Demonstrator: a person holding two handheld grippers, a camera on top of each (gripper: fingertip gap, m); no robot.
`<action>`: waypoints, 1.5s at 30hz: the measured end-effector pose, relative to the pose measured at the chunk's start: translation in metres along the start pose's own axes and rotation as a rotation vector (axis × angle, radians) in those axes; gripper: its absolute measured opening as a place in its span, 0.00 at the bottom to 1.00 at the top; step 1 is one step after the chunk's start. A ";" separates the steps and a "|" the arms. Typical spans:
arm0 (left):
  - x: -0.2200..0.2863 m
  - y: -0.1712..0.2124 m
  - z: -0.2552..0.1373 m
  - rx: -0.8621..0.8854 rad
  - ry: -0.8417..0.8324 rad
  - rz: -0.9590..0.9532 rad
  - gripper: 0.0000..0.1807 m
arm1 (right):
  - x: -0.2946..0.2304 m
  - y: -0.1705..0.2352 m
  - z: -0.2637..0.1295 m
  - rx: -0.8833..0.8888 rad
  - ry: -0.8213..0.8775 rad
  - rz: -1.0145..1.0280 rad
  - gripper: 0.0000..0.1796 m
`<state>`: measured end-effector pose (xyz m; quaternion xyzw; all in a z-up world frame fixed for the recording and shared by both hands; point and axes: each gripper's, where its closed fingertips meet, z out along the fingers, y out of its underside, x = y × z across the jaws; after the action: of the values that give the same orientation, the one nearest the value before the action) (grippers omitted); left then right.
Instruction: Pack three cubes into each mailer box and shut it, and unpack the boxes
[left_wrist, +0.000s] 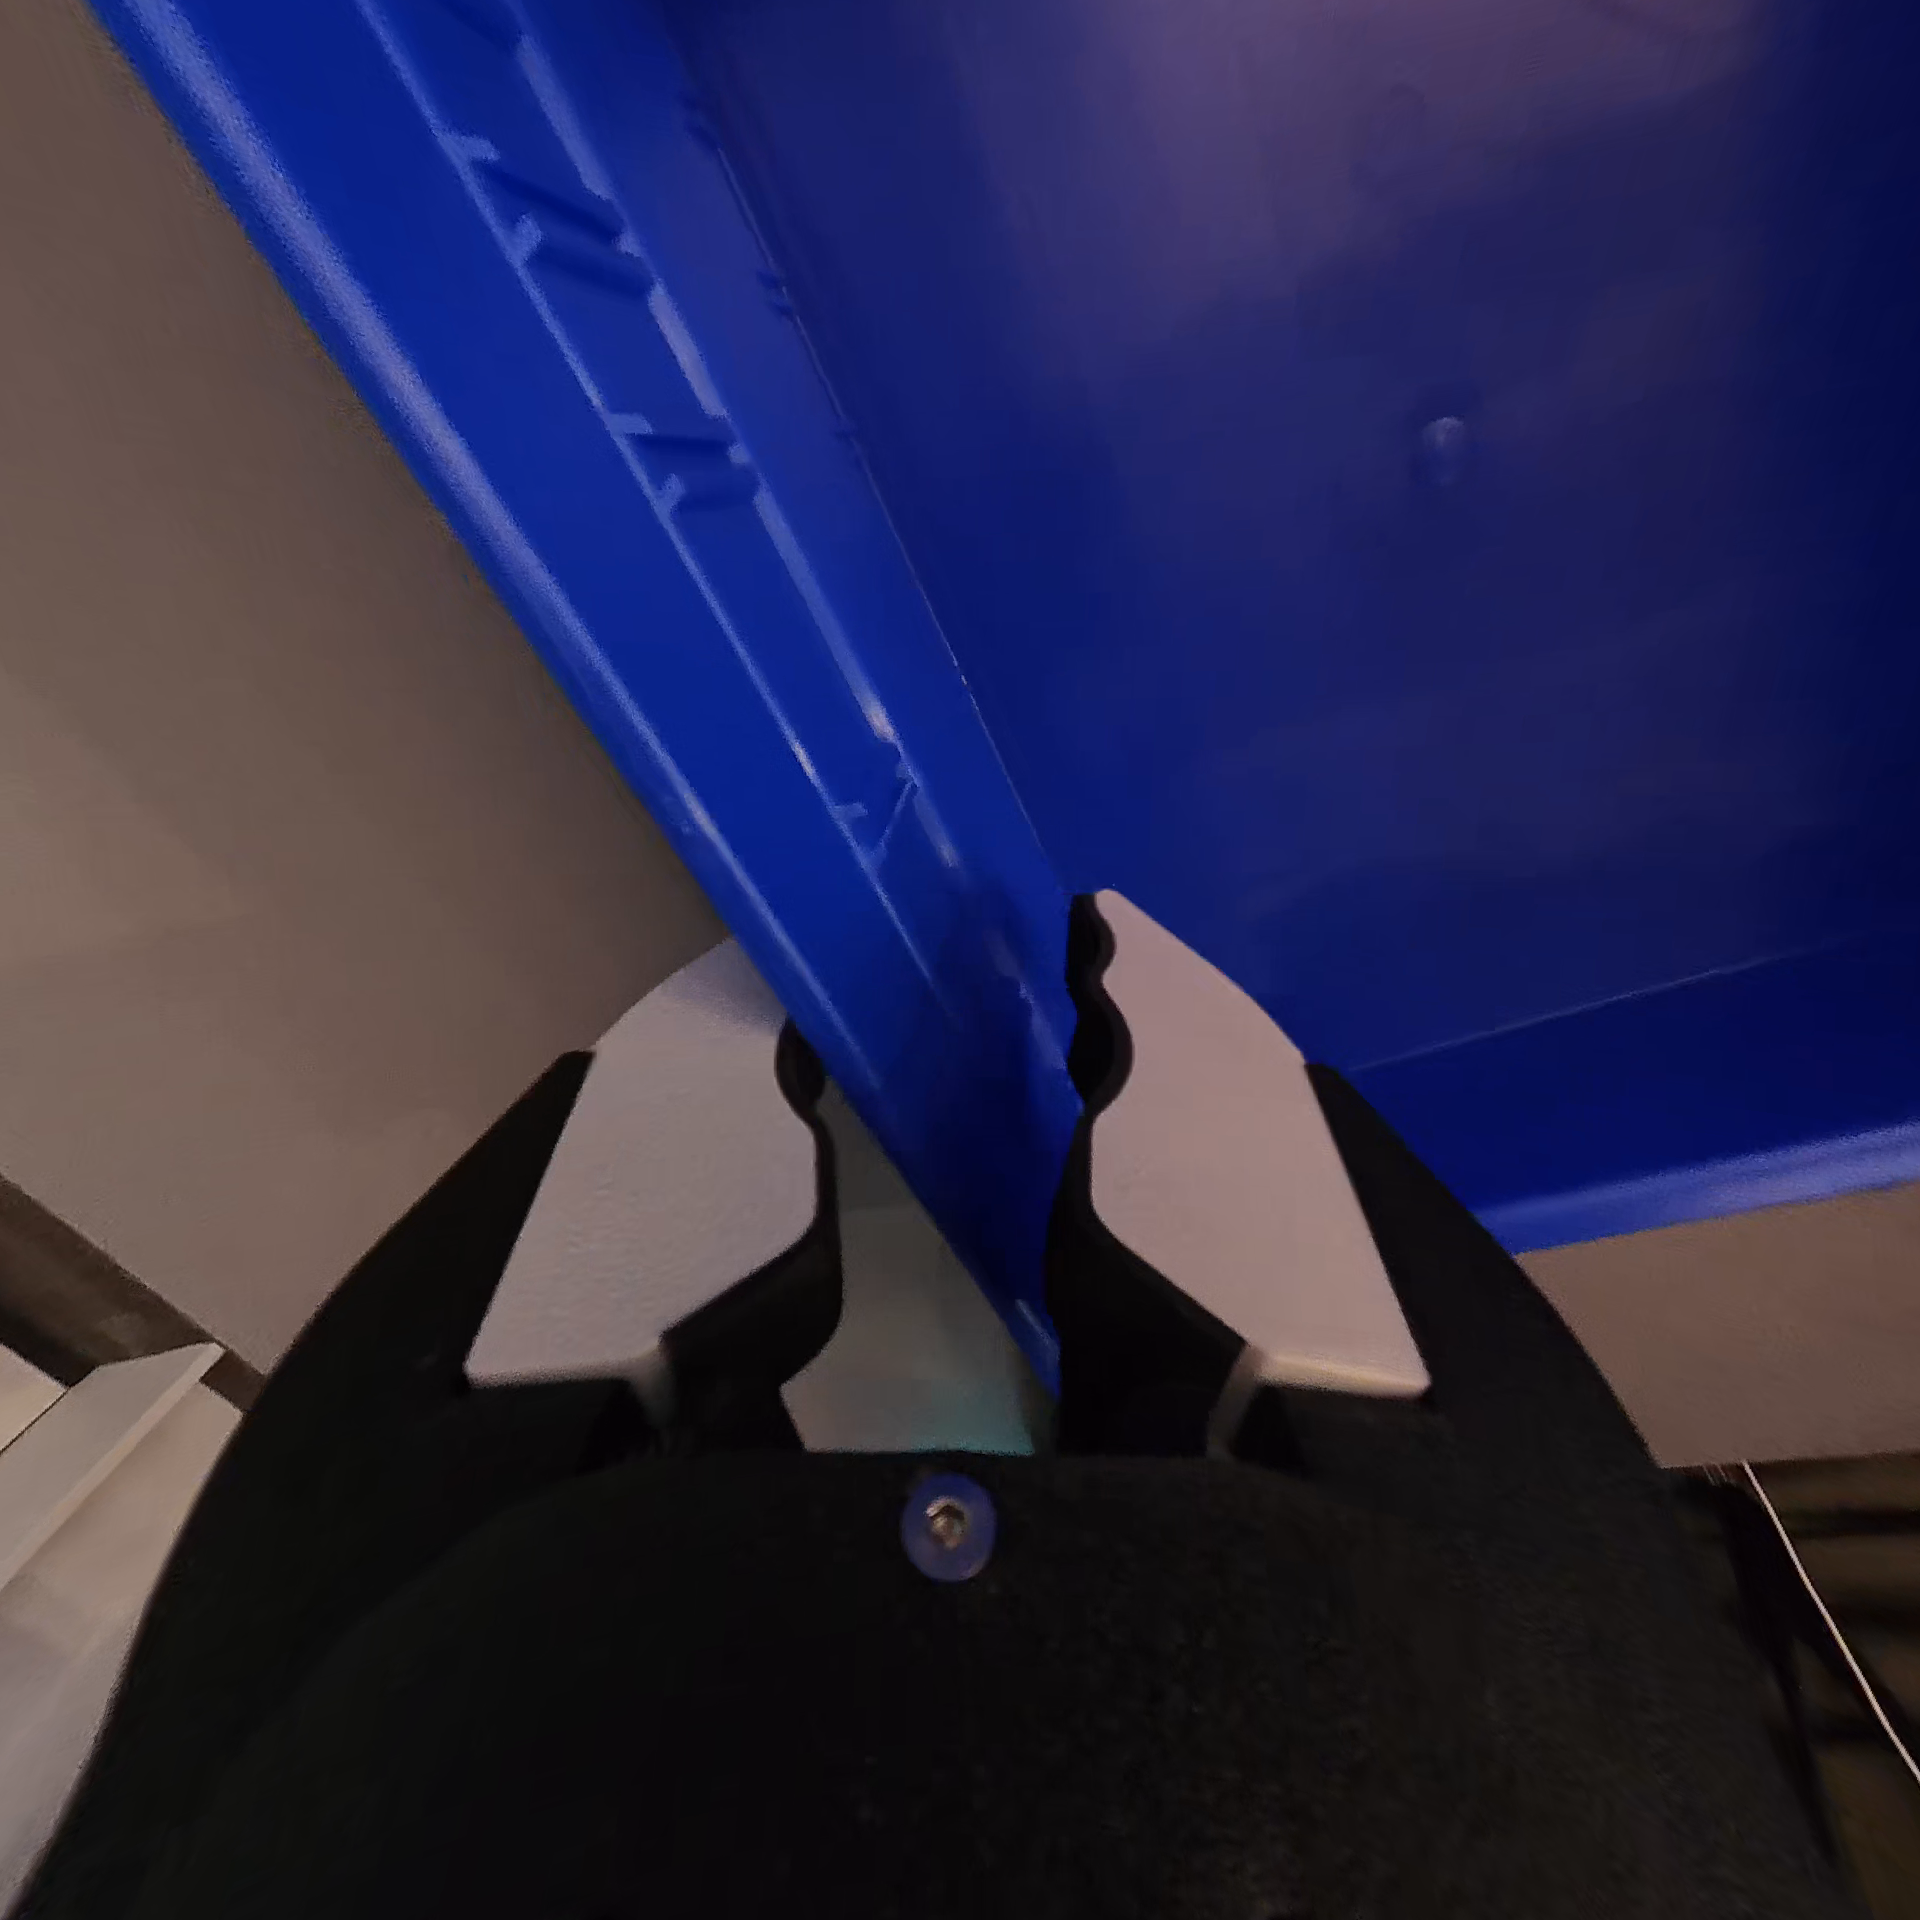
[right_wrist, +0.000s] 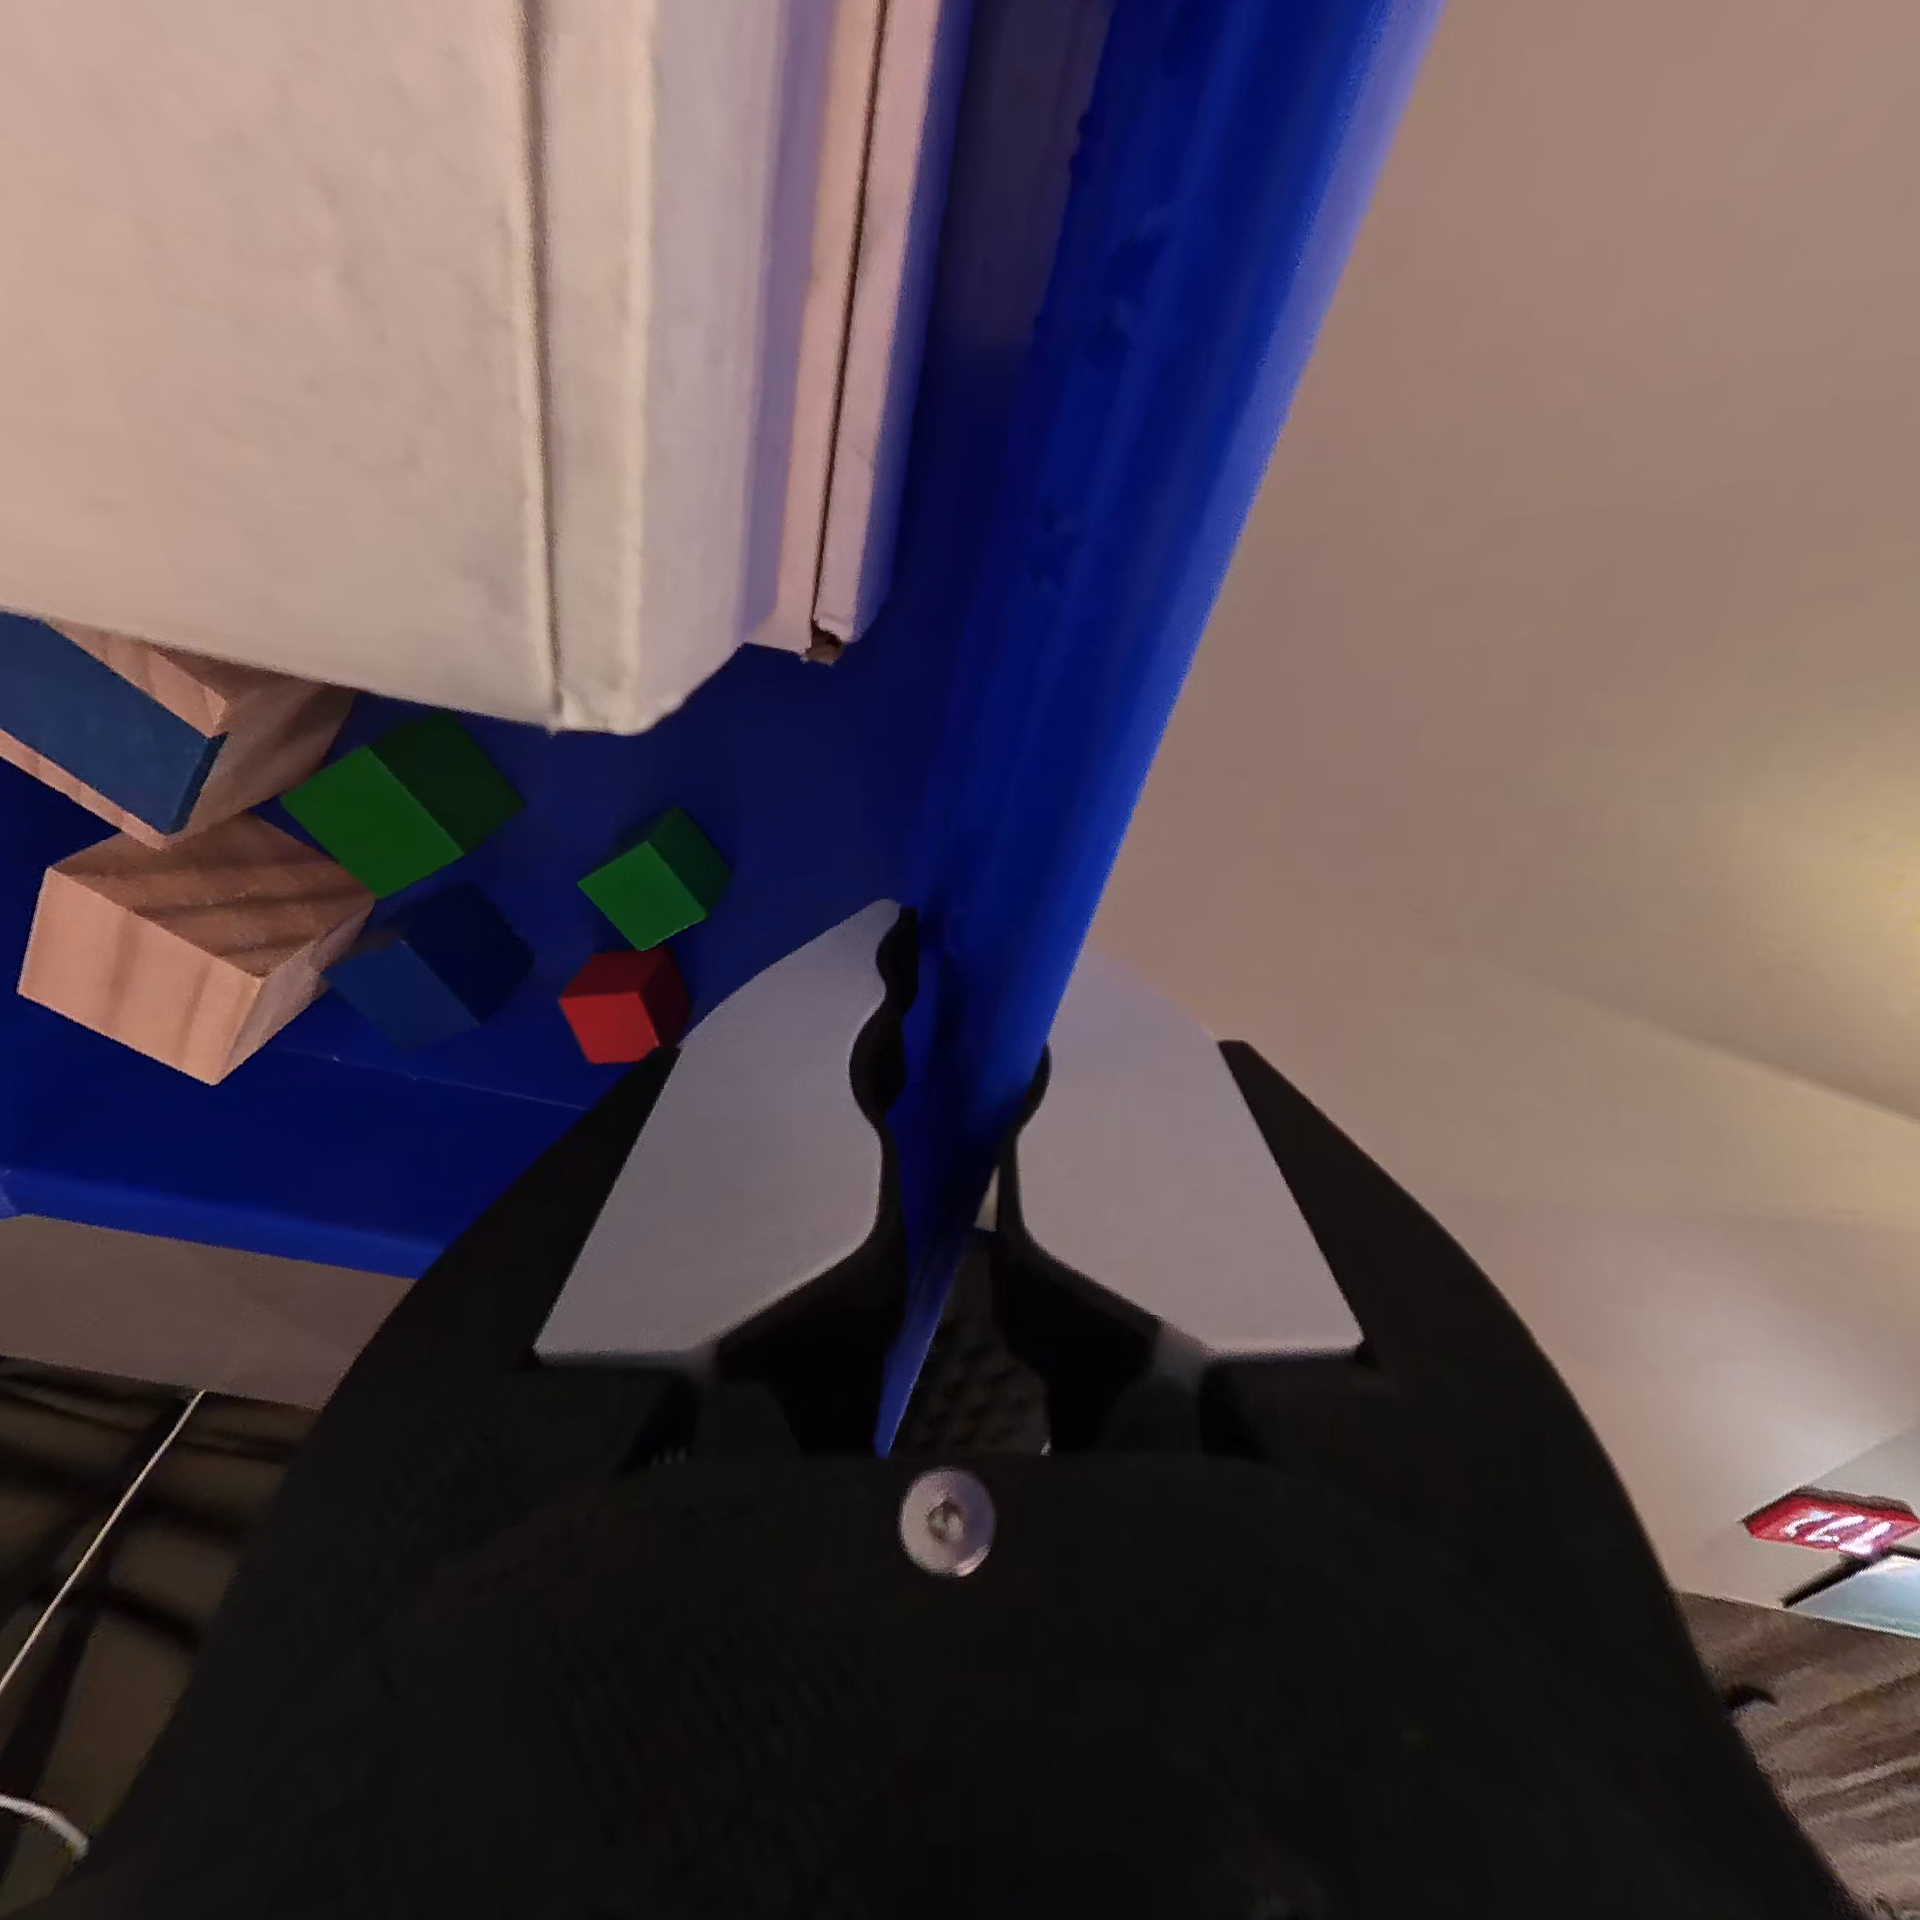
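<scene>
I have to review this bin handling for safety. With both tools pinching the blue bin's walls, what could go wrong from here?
1. The left tool and right tool each clamp only a thin wall of the blue bin; it might slip or twist.
2. The loose cubes, such as the red cube and a green cube, could slide or spill if the bin tips.
3. The white mailer box inside could shift onto them.

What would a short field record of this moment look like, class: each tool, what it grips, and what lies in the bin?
left tool: shut on the blue bin's side wall
right tool: shut on the bin's opposite wall
white mailer box: inside the bin, closed as far as visible
loose cubes: green, green, dark blue, red
wooden block: beside the cubes
</scene>
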<state>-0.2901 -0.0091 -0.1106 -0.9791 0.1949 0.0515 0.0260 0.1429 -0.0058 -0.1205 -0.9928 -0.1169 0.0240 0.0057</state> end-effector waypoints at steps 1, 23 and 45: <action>-0.002 -0.001 -0.003 0.016 0.002 -0.002 0.27 | 0.001 -0.003 -0.004 0.026 0.007 -0.003 0.08; -0.027 -0.027 -0.256 1.350 -0.505 0.006 0.41 | -0.075 -0.038 -0.264 1.495 0.430 -0.378 0.35; -0.021 -0.013 -0.288 1.586 -0.418 0.017 0.48 | -0.227 -0.100 -0.083 0.471 -0.185 -0.499 0.14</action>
<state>-0.2784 -0.0096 0.1785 -0.6386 0.1722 0.0799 0.7458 -0.0972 0.0378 -0.0251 -0.8987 -0.3472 0.1381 0.2297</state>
